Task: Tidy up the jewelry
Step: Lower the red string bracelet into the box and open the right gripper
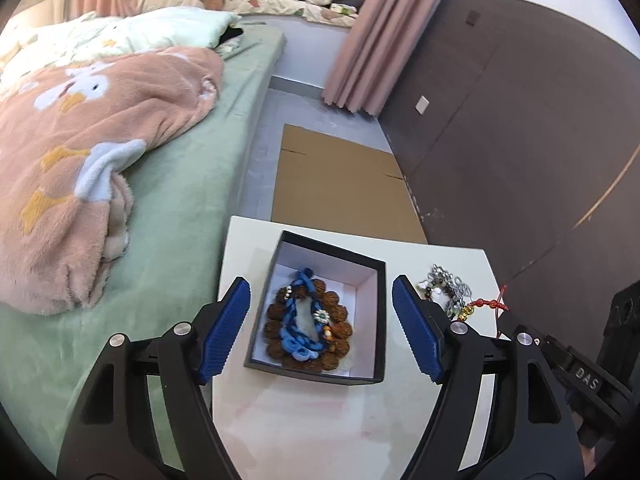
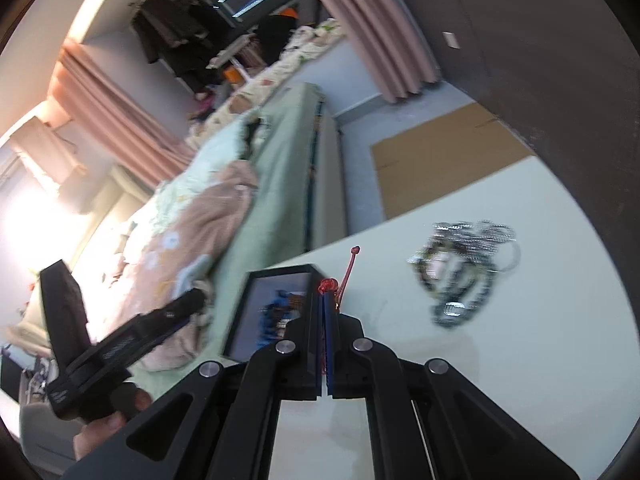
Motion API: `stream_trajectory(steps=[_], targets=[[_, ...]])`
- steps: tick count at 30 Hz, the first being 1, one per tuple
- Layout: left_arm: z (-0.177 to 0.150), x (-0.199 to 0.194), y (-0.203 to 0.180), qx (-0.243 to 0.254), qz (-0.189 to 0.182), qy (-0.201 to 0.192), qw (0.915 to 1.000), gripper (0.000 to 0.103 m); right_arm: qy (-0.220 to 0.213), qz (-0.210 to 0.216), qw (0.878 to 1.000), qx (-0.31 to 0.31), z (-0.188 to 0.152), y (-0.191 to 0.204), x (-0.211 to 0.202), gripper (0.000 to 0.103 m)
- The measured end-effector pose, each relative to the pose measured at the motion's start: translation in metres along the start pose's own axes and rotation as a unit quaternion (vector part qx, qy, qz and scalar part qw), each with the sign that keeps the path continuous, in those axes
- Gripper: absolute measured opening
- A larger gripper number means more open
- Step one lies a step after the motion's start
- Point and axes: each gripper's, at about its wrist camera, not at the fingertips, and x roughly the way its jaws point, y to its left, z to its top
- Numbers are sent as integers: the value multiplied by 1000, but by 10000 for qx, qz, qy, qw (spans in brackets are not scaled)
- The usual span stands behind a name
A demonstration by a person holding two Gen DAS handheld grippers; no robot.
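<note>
A black box (image 1: 378,320) with a white lining stands on the white table (image 1: 304,420). Inside it lie a brown bead bracelet (image 1: 340,340) and a blue chain (image 1: 298,350). My left gripper (image 1: 320,280) hovers open just above the box, with nothing between its blue pads. To the right a tangle of silver chains (image 1: 448,288) rests on the table. My right gripper (image 2: 326,294) is shut on a red knotted cord (image 2: 329,285), lifted beside the box (image 2: 276,312). The cord's gold bead (image 1: 466,313) shows in the left wrist view. The silver chains (image 2: 464,272) lie to its right.
A bed (image 1: 180,200) with green sheet and a pink blanket runs close along the table's left side. Flat cardboard (image 1: 340,184) lies on the floor beyond the table. A dark wall panel (image 1: 520,120) stands to the right. A hand (image 2: 100,432) holds the left gripper.
</note>
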Motion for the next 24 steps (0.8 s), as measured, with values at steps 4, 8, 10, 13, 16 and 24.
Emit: stream_trajectory(steps=[4, 8, 10, 13, 16, 24], targets=[[4, -5, 10, -113, 122, -60, 9998, 74, -94, 255, 9995, -149, 0, 20, 5, 1], [7, -9, 17, -177, 220, -102, 9995, 79, -151, 551, 9981, -218, 0, 38, 12, 1], [9, -11, 23, -206, 239, -113, 9994, 83, -126, 693, 9973, -216, 2, 45, 20, 1], [13, -17, 31, -244, 278, -181, 9992, 89, -118, 842, 9961, -255, 2, 53, 34, 3], [13, -19, 36, -270, 359, -215, 9988, 92, 164, 794, 9964, -229, 2, 52, 50, 16], [12, -18, 33, -351, 318, -211, 9987, 92, -66, 376, 9993, -1, 4, 20, 25, 71]])
